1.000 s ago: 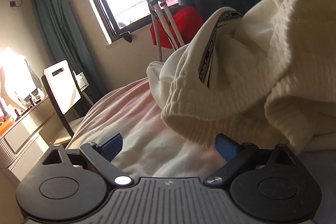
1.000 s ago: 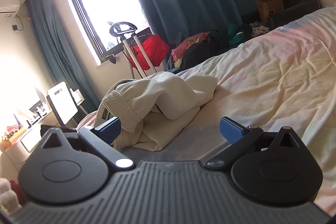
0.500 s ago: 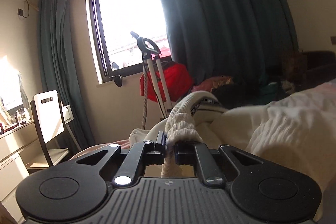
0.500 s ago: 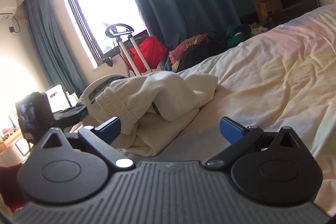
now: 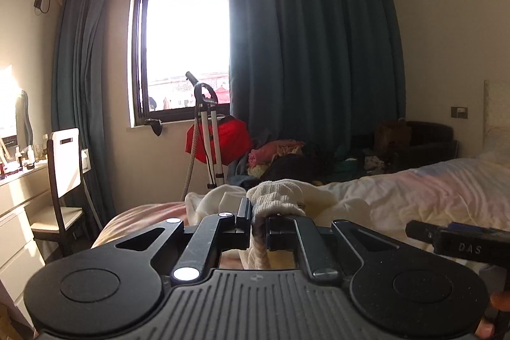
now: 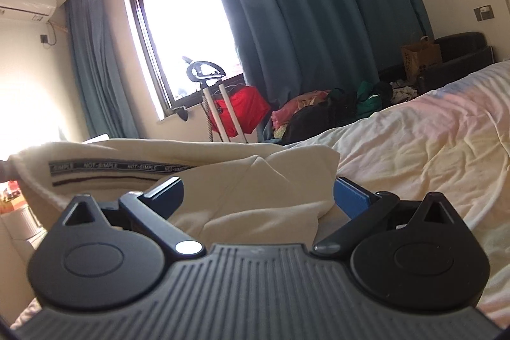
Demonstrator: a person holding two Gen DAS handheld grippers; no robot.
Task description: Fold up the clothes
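Note:
A cream knitted garment (image 5: 280,196) lies on the bed, and its ribbed waistband is pinched in my left gripper (image 5: 257,220), which is shut on it and holds it lifted. In the right wrist view the same garment (image 6: 242,180) is stretched wide, its inner band printed NOT-SIMPLE facing me. My right gripper (image 6: 256,191) stands open just in front of the cloth, blue pads apart, nothing pressed between them. The right gripper's finger (image 5: 446,236) also shows at the lower right of the left wrist view.
The bed's pale rumpled sheet (image 6: 414,148) spreads to the right. Beyond stand a garment steamer (image 5: 207,133) with a red bag, a pile of clothes (image 5: 287,155) on the floor, a dark armchair (image 5: 424,139), and a chair (image 5: 63,174) by a dresser on the left.
My left gripper shut on the garment's ribbed waistband and rose, lifting and stretching it. The right gripper came closer to the cloth and stayed open.

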